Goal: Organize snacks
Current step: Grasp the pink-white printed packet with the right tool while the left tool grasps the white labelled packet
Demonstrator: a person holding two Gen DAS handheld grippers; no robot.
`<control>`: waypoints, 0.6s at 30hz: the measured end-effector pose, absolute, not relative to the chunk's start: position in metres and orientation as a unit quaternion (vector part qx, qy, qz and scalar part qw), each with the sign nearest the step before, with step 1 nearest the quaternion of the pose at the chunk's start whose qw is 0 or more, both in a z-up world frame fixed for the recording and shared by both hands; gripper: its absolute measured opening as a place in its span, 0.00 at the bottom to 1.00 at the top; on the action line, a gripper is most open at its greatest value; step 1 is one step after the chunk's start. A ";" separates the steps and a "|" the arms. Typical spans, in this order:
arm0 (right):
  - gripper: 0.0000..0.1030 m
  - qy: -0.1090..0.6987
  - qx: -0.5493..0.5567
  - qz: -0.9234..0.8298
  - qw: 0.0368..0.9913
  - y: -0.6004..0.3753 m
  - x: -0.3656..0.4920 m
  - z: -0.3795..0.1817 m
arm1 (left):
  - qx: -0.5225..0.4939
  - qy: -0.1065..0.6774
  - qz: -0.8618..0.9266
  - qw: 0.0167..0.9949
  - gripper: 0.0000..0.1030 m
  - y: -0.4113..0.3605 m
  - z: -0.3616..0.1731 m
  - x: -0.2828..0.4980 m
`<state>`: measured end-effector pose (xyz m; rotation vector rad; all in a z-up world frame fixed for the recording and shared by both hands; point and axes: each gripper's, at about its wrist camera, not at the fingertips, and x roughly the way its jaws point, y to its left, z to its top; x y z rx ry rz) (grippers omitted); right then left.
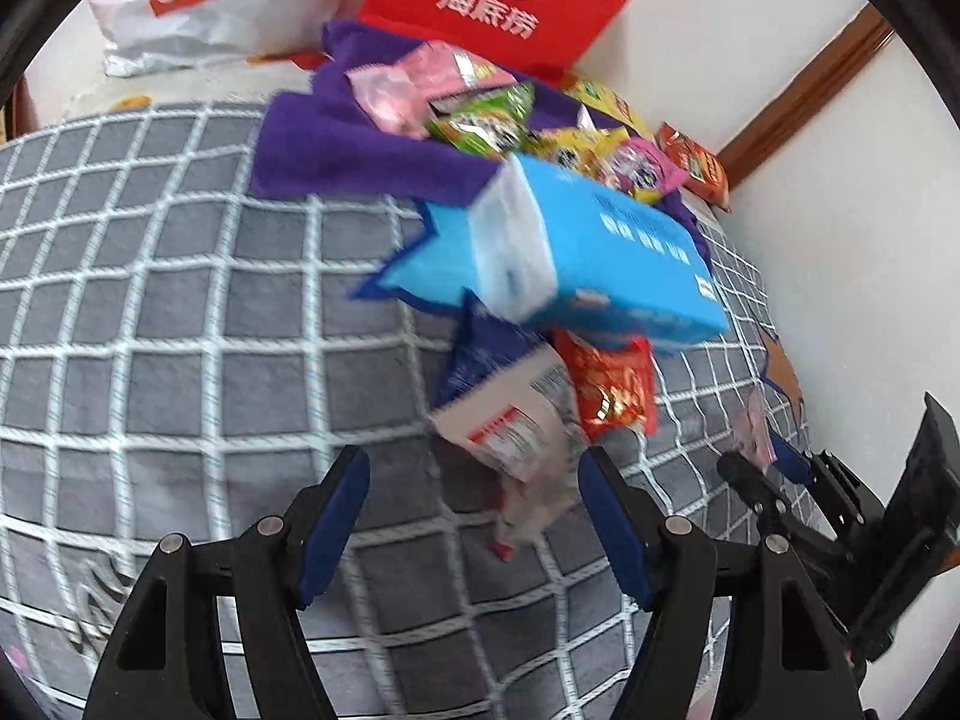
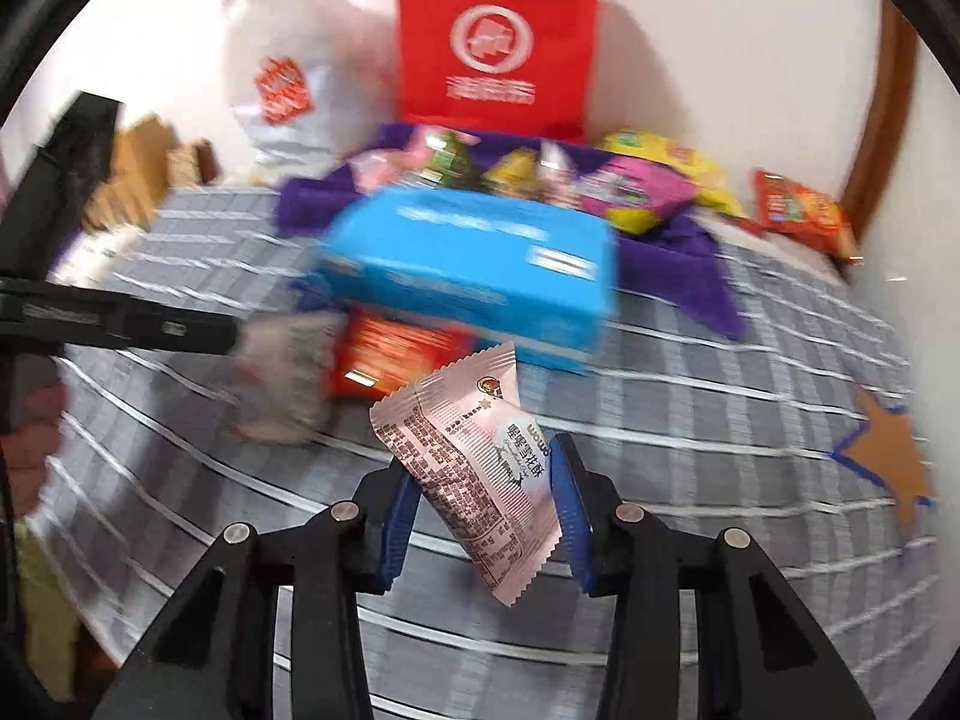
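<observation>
right wrist view has the right gripper [image 2: 485, 498] clamped on a pale pink snack packet [image 2: 474, 480], its blue pads pressing the wrapper from both sides while the packet stands tilted, printed text facing the camera. beyond its fingertips lies a blue box [image 2: 474, 267], resting partly on a red packet [image 2: 384, 357] and a purple cloth [image 2: 678, 276]. farther ahead on that cloth sits a heap of snack packets [image 2: 576, 186] in pink, green and yellow, and off to the gripper's right an orange-red packet [image 2: 801, 213] lies alone near the wall. everything rests on a grey bedspread [image 2: 690, 420] with a white grid pattern and a brown star patch [image 2: 885, 459] at the right. against the white wall straight ahead stand a red bag [image 2: 498, 42] and, left of it, a white plastic bag [image 2: 282, 90]; brown wooden trim [image 2: 882, 114] runs up the right side. much of this view is motion-blurred.

left wrist view shows the left gripper [image 1: 474, 516] with its jaws spread wide and nothing pinched between them. just ahead of its fingertips a white-and-red wrapper [image 1: 522, 432] lies on the bedspread, blurred, beside a dark blue packet [image 1: 486, 354]. the right gripper's black frame shows low at the right edge.
</observation>
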<state>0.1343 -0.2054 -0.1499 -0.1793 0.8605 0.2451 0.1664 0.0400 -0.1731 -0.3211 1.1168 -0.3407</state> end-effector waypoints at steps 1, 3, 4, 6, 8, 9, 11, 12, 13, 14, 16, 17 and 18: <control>0.41 0.420 -0.089 0.107 0.897 -0.213 0.134 -0.153 | -0.152 0.527 -0.161 0.821 0.68 0.036 -0.175 0.166; 0.41 0.430 -0.085 0.092 0.894 -0.227 0.138 -0.160 | -0.150 0.531 -0.154 0.820 0.67 0.027 -0.180 0.168; 0.41 0.435 -0.080 0.087 0.893 -0.233 0.139 -0.163 | -0.148 0.531 -0.151 0.821 0.67 0.024 -0.180 0.168; 0.41 0.441 -0.069 0.084 0.891 -0.241 0.141 -0.168 | -0.140 0.525 -0.137 0.828 0.67 0.015 -0.180 0.169; 0.42 0.442 -0.060 0.089 0.891 -0.245 0.144 -0.172 | -0.136 0.520 -0.125 0.834 0.67 0.012 -0.180 0.170; 0.42 0.439 -0.058 0.091 0.892 -0.245 0.145 -0.174 | -0.130 0.518 -0.119 0.837 0.64 0.010 -0.180 0.170; 0.45 0.434 -0.061 0.096 0.893 -0.243 0.148 -0.176 | -0.118 0.516 -0.105 0.842 0.54 0.006 -0.179 0.171; 0.47 0.433 -0.064 0.097 0.894 -0.242 0.149 -0.177 | -0.112 0.517 -0.096 0.843 0.50 0.004 -0.179 0.172; 0.49 0.434 -0.069 0.099 0.893 -0.239 0.151 -0.179 | -0.109 0.516 -0.093 0.844 0.48 0.004 -0.179 0.172; 0.50 0.435 -0.071 0.102 0.892 -0.238 0.151 -0.180 | -0.110 0.516 -0.095 0.844 0.42 0.003 -0.179 0.173; 0.56 0.438 -0.072 0.110 0.890 -0.236 0.155 -0.181 | -0.113 0.518 -0.094 0.843 0.36 0.003 -0.177 0.173; 0.57 0.437 -0.071 0.115 0.889 -0.235 0.156 -0.180 | -0.112 0.518 -0.093 0.843 0.34 0.004 -0.176 0.173; 0.59 0.436 -0.071 0.118 0.889 -0.236 0.156 -0.179 | -0.112 0.519 -0.091 0.842 0.33 0.003 -0.175 0.172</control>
